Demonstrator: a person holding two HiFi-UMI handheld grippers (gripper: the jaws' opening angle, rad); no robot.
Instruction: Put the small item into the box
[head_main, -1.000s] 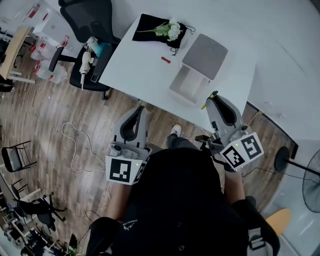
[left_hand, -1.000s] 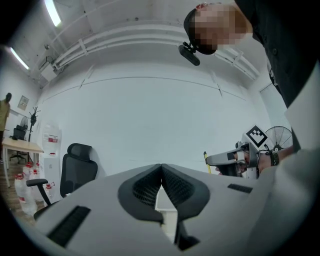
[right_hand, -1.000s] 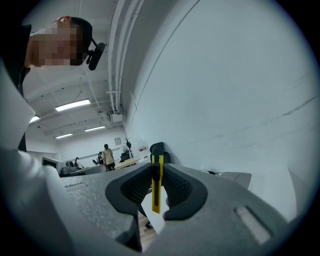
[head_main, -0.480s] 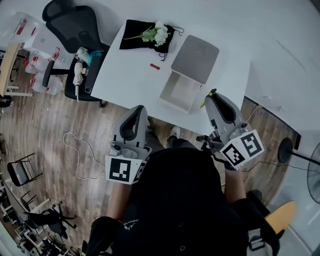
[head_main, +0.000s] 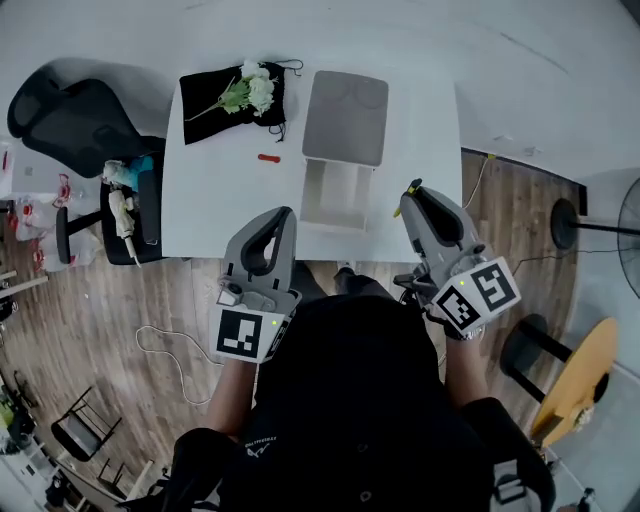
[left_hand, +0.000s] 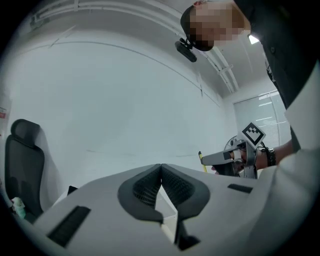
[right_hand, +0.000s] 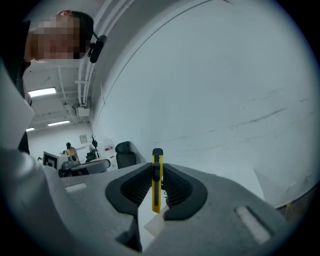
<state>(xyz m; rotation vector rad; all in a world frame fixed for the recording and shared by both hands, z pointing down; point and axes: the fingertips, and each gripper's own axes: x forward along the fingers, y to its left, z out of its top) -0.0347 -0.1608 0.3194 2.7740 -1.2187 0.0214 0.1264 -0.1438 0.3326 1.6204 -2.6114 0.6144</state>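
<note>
In the head view a white box (head_main: 335, 195) with its grey lid (head_main: 345, 115) swung back stands open on the white table (head_main: 210, 205). A small red item (head_main: 268, 158) lies on the table to the left of the box. My left gripper (head_main: 284, 212) hovers at the table's near edge, left of the box, shut and empty; its own view shows its jaws (left_hand: 161, 167) closed together. My right gripper (head_main: 410, 190) is held to the right of the box, shut on a yellow utility knife (right_hand: 156, 180) that stands upright between the pads.
A black cloth (head_main: 205, 105) with white flowers (head_main: 255, 88) lies at the table's far left. A black office chair (head_main: 75, 115) with tools on it stands to the left. A fan stand (head_main: 565, 215) and a yellow stool (head_main: 580, 375) are at the right; a cable (head_main: 170, 340) lies on the floor.
The head view has swung so the table now lies square ahead and closer. Both grippers have kept their poses and grips, now at the table's near edge beside the box.
</note>
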